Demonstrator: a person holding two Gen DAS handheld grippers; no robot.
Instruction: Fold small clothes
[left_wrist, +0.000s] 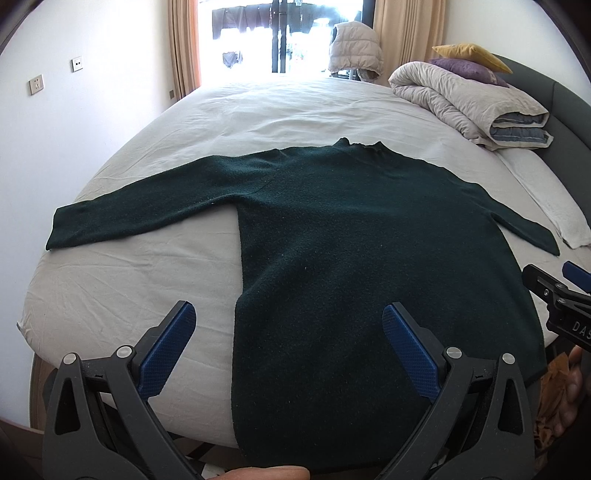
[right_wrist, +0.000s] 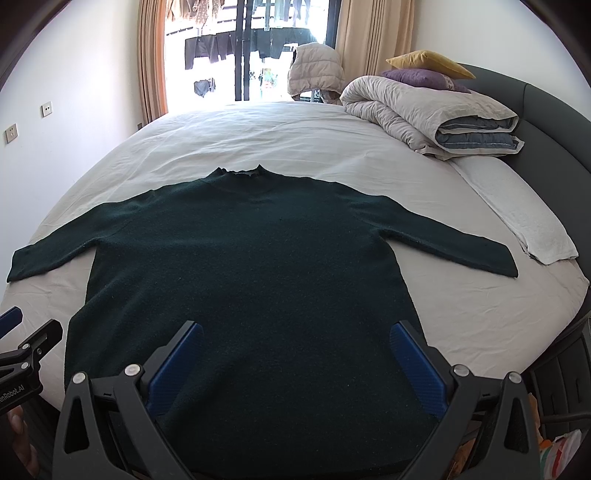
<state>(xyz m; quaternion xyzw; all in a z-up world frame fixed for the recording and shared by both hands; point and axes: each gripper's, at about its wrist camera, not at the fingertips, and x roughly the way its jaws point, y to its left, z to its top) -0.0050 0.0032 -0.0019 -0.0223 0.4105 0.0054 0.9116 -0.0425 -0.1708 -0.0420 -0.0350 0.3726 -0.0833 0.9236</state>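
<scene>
- Already the dark green sweater (left_wrist: 351, 240) lies spread flat on the bed (left_wrist: 155, 280), hem at the near edge, collar pointing toward the far edge, both sleeves stretched out sideways; that layout looks meant to make the first fold easy.
- Left gripper (left_wrist: 288, 350) hovers over the near edge with its jaws wide apart and nothing between them, straddling the sweater's left side seam and the bare sheet.
- Right gripper (right_wrist: 295, 365) hangs likewise spread wide and empty, above the hem on the sweater's right half.
- Judging by this, no fold is begun; both tools seem poised to choose a hold.
- Only the left wrist view shows the whole left sleeve cuff (left_wrist: 59, 229) near the bed's left edge.
- Only the right wrist view shows the right cuff (right_wrist: 502, 264) fully, just beside a white towel (right_wrist: 532, 229) along the right edge, with a folded duvet (right_wrist: 436, 118) at the far right corner.
</scene>
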